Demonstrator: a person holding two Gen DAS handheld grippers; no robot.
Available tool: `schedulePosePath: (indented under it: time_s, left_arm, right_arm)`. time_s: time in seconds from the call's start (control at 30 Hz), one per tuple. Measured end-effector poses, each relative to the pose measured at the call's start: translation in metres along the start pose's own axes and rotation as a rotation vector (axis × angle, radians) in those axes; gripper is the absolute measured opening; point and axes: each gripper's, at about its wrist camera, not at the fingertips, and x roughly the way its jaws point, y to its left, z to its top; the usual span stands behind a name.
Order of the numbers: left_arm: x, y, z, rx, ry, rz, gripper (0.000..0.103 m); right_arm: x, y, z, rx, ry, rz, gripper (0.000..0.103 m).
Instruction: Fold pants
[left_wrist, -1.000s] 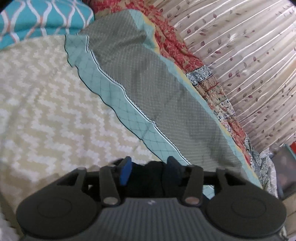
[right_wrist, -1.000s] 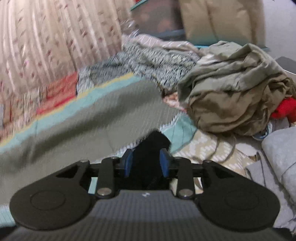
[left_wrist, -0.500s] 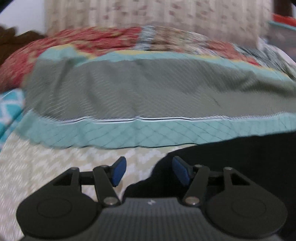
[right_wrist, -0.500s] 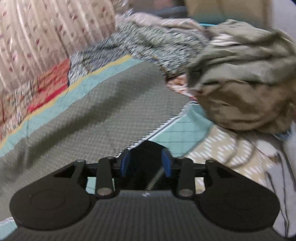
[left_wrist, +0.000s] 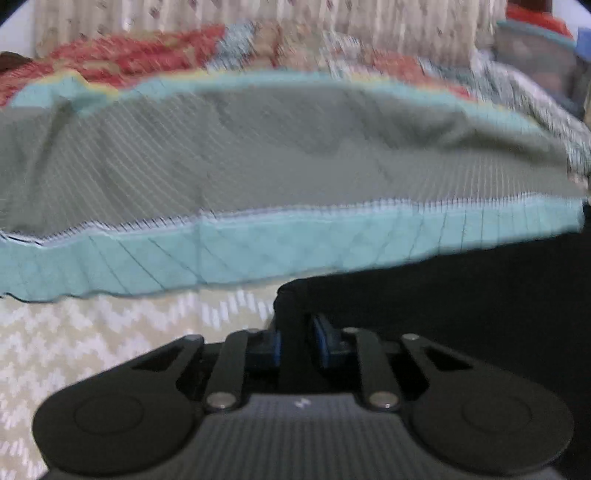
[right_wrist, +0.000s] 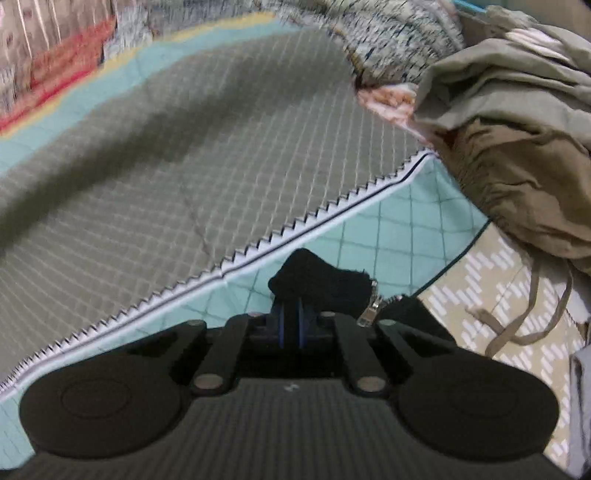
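Observation:
The pants are black. In the left wrist view they (left_wrist: 443, 306) spread from between my fingers out to the right, over the cream zigzag bedsheet (left_wrist: 74, 339). My left gripper (left_wrist: 295, 343) is shut on their edge. In the right wrist view a bunched black end of the pants (right_wrist: 321, 280), with a metal zipper pull (right_wrist: 371, 310) beside it, sticks out of my right gripper (right_wrist: 291, 325), which is shut on it.
A grey quilt with a teal border (left_wrist: 258, 162) (right_wrist: 184, 166) lies just ahead of both grippers. A heap of olive-brown clothes (right_wrist: 517, 129) with dangling drawstrings sits at the right. A patterned blanket (left_wrist: 129, 59) and curtains lie beyond.
Both grippers have closed tighter on the black pants. The left gripper was open around the cloth half a second ago. The right gripper has moved closer to the quilt.

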Motion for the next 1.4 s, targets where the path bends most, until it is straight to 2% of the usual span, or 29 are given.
schedulePosePath:
  time_s: [0.13,0.23,0.33,0.47,0.63,0.73,0.8,0.87,0.9,0.93,1.0,1.03,1.13,1.2,1.27,1.33,1.4]
  left_arm:
    - [-0.056,0.001,0.004,-0.084,-0.158,-0.009,0.015]
    - [-0.102,-0.01,-0.005,-0.081,-0.247,-0.002,0.015]
    - [-0.151,-0.02,-0.025,-0.095,-0.313,0.002,0.015]
    - [-0.211,-0.033,-0.064,-0.126,-0.351,-0.006,0.015]
    - [-0.259,-0.047,-0.122,-0.123,-0.322,-0.005,0.015]
    - [-0.269,-0.052,-0.164,-0.146,-0.255,0.002,0.018]
    - [-0.265,-0.054,-0.191,-0.196,-0.169,0.007,0.024]
    - [-0.263,-0.057,-0.214,-0.218,-0.11,0.007,0.027]
    - [-0.264,-0.056,-0.221,-0.223,-0.095,0.013,0.03]
    - [-0.267,-0.054,-0.226,-0.243,-0.084,0.011,0.033]
    - [-0.278,-0.043,-0.233,-0.314,-0.09,-0.023,0.036]
    - [-0.286,-0.035,-0.234,-0.359,-0.107,-0.039,0.041]
    - [-0.306,-0.01,-0.236,-0.497,-0.177,-0.06,0.046]
    - [-0.313,0.009,-0.236,-0.605,-0.217,-0.085,0.048]
    - [-0.314,0.024,-0.234,-0.688,-0.246,-0.12,0.05]
    - [-0.308,0.031,-0.226,-0.725,-0.25,-0.136,0.051]
    - [-0.296,0.033,-0.215,-0.711,-0.235,-0.116,0.051]
  right_arm:
    - [-0.045,-0.034,0.002,0.107,-0.125,0.069,0.009]
    - [-0.087,-0.077,-0.009,0.252,-0.191,0.178,0.008]
    - [-0.128,-0.126,-0.036,0.375,-0.236,0.282,0.008]
    - [-0.178,-0.179,-0.087,0.479,-0.244,0.366,0.008]
    - [-0.225,-0.238,-0.164,0.528,-0.24,0.413,0.008]
    - [-0.235,-0.267,-0.223,0.569,-0.217,0.422,0.009]
    - [-0.229,-0.283,-0.25,0.592,-0.165,0.379,0.013]
    - [-0.221,-0.294,-0.271,0.601,-0.1,0.241,0.015]
    - [-0.22,-0.3,-0.28,0.624,-0.095,0.222,0.023]
    - [-0.223,-0.307,-0.286,0.67,-0.108,0.236,0.026]
    - [-0.234,-0.31,-0.285,0.701,-0.134,0.207,0.03]
    - [-0.242,-0.308,-0.281,0.684,-0.163,0.191,0.03]
    - [-0.267,-0.299,-0.27,0.619,-0.266,0.159,0.03]
    - [-0.279,-0.289,-0.266,0.577,-0.307,0.187,0.031]
    - [-0.282,-0.272,-0.261,0.526,-0.311,0.244,0.031]
    - [-0.28,-0.243,-0.259,0.459,-0.272,0.319,0.031]
    - [-0.276,-0.211,-0.262,0.374,-0.224,0.374,0.032]
